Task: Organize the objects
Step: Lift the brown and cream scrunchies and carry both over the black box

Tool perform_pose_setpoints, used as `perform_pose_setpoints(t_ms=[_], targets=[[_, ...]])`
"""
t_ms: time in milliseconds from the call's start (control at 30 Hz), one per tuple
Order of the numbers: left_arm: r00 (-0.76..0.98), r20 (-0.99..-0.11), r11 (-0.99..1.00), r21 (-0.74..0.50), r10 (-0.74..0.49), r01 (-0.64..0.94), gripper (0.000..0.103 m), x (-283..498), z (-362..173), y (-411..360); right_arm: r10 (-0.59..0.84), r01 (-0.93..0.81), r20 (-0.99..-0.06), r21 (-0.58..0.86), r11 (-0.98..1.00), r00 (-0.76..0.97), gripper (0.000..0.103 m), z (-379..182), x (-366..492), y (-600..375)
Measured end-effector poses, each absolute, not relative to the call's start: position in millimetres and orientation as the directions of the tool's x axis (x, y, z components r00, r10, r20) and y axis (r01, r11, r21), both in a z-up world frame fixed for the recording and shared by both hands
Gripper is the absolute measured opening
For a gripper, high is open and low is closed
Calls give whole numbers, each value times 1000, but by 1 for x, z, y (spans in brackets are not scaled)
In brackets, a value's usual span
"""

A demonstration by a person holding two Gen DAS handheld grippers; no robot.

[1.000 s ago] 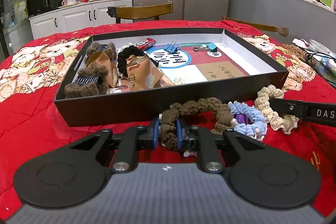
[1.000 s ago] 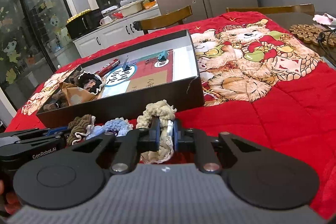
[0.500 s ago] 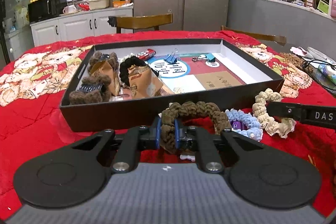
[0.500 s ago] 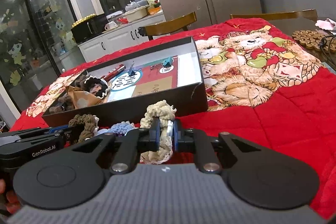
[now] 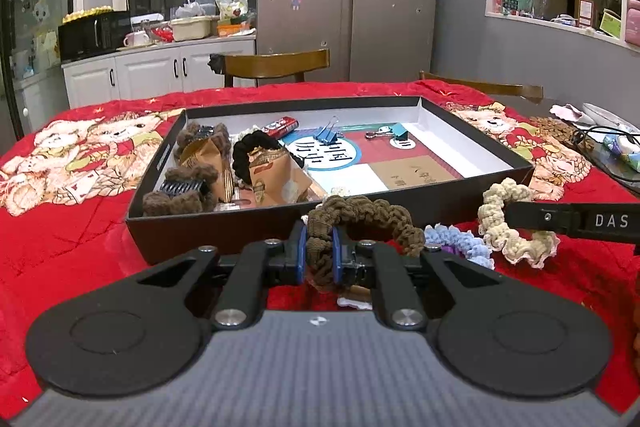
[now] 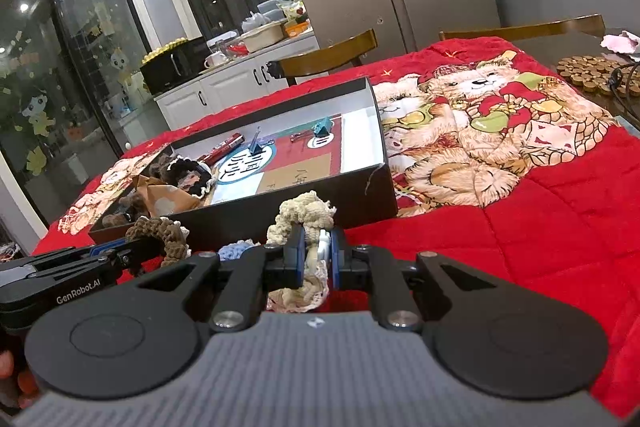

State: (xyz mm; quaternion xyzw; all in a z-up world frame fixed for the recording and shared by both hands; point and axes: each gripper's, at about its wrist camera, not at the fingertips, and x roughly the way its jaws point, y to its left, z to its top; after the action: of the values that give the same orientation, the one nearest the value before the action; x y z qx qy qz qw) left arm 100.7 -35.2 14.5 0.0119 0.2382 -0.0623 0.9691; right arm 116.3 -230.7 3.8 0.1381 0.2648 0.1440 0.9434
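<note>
Left-wrist view, left to right. A red quilt (image 5: 72, 247) printed with bears covered the table. On it stood a shallow black box (image 5: 224, 227) with a white inner wall. At the box's left end lay brown fuzzy hair clips (image 5: 180, 193), brown paper packets (image 5: 276, 179) and a black scrunchie (image 5: 250, 147); farther right lay a red tube (image 5: 282, 125), a blue binder clip (image 5: 328, 135) and a small teal clip (image 5: 398, 131) on printed cards. The left gripper (image 5: 319, 255) was pressed together on a brown scrunchie (image 5: 372, 213), which hung just in front of the box's near wall. Beside it on the quilt lay a blue scrunchie (image 5: 460, 241). At the far right, the finger of the right gripper (image 5: 520, 217) pinched a cream scrunchie (image 5: 508, 203).

Right-wrist view, left to right. The left gripper (image 6: 120, 253) entered from the left edge with the brown scrunchie (image 6: 160, 233) in its tip. The blue scrunchie (image 6: 236, 251) showed only partly behind the linkage. The right gripper (image 6: 319, 255) was clamped on the cream scrunchie (image 6: 304, 213), just in front of the box's (image 6: 320, 195) near right corner. To the right, the quilt (image 6: 540, 227) lay bare, and wooden chairs (image 6: 328, 53) stood behind the table.
</note>
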Motion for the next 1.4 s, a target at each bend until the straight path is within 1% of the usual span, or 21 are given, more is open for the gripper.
perform_pose_setpoints(t_ms=[267,467,633,767,900,1100,1233,1400], targets=[[895,-434,994,-3,-102,111,15,95,16,-34,369,-227,-422,351,909,828,15,7,110,-229],[894,-436,995,-19,-100,102,15,96,16,-31,380,-248,-424,333,910,822,15,9,108,-223],[912,-399,994,8,-96,108,15,91,19,-34,404,-271,-404,348,898,821,15,12,105,-222],[934,-347,993,45,-84,106,15,85,23,-39,398,-266,-395,349,899,828,15,16,104,-223],[947,-313,996,35,-69,84,15,85,31,-36,390,-256,-363,365,895,846,15,24,102,-224],[941,-335,999,-35,-39,29,15,95,56,-24,371,-242,-350,360,901,860,15,51,99,-220],[950,-314,999,-37,-10,-2,15,99,82,-22,359,-243,-338,340,909,870,15,72,100,-215],[961,-276,999,-43,-12,0,15,104,118,-23,373,-258,-316,351,900,872,15,96,109,-212]])
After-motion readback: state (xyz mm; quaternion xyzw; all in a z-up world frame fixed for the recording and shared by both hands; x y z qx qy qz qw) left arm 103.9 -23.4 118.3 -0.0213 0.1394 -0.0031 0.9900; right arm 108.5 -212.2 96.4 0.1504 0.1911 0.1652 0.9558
